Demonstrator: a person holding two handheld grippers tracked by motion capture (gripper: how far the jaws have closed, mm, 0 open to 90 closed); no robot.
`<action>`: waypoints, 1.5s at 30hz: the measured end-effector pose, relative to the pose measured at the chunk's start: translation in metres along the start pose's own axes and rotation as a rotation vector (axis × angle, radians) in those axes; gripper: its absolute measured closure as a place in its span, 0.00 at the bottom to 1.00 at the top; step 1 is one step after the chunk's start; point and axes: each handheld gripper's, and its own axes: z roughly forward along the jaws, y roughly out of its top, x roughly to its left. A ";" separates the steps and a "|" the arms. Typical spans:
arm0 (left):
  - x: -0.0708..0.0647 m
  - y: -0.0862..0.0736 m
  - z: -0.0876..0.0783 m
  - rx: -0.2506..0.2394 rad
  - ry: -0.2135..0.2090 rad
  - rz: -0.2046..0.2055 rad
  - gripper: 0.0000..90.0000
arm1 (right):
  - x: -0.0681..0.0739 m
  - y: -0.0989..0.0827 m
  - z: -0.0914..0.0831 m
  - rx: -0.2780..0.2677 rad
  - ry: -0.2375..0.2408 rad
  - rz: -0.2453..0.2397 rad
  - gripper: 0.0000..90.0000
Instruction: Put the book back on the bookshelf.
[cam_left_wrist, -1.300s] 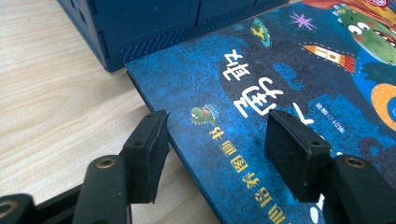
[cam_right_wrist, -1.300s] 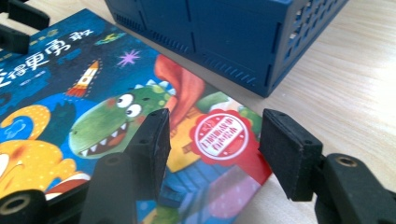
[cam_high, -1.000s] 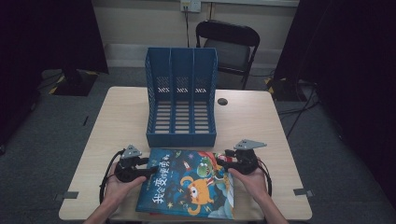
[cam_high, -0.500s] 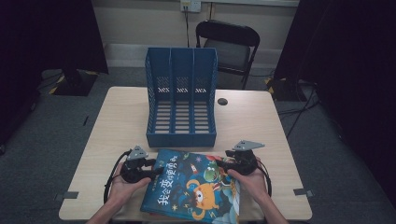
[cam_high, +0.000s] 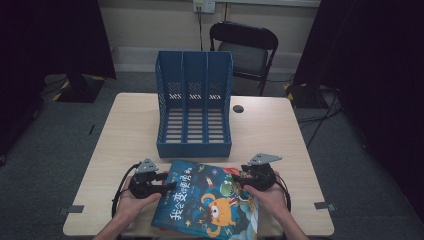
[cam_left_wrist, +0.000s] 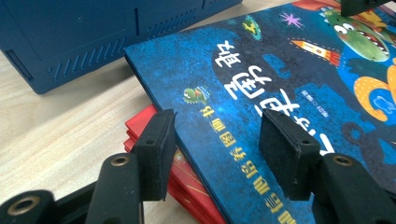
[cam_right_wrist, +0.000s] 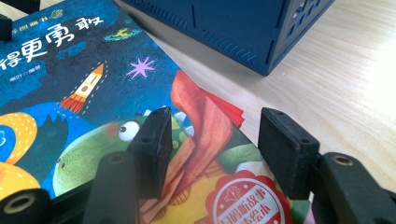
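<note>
- Partly hidden: red books (cam_left_wrist: 140, 133) lie under the blue picture book (cam_high: 210, 202); just their corners and stacked edges stick out, at the left gripper view's lower left and again as a red corner (cam_right_wrist: 229, 109) in the right gripper view. How many there are cannot be told.
- Cut off: the picture book's near edge and both forearms run out of the bottom of the high view.
- Hard to make out: in the high view the jaw tips of both grippers are too small to judge for contact.
- Container: blue three-slot file rack (cam_high: 194, 107) stands on the table (cam_high: 130, 130) just beyond the book; all three compartments show bare slatted floors. Its base corner (cam_right_wrist: 261, 46) shows near the book in the right gripper view.
- Picture book: lies on top of the red stack at the table's near edge, cover up, turned slightly askew, between the two grippers.
- Left gripper (cam_high: 162, 187): held low in the left hand (cam_high: 130, 202) at the book's left edge. Jaws spread, having just opened a little; the book's spine edge (cam_left_wrist: 219, 154) lies between and beneath the pads, not pinched.
- Right gripper (cam_high: 240, 179): held in the right hand (cam_high: 270, 197) over the book's right corner. Jaws apart, having just been closing; the cover (cam_right_wrist: 205, 154) lies below the gap, not clamped.
</note>
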 end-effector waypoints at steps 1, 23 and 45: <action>-0.001 0.000 0.000 -0.003 0.001 0.001 0.51 | 0.000 -0.002 -0.002 0.000 0.000 -0.002 0.51; -0.007 0.000 0.001 0.013 -0.009 0.021 0.45 | 0.015 -0.029 -0.033 -0.005 -0.005 0.009 0.56; -0.008 0.005 0.007 0.006 -0.021 0.052 0.54 | 0.018 -0.043 -0.051 -0.001 0.018 0.068 0.62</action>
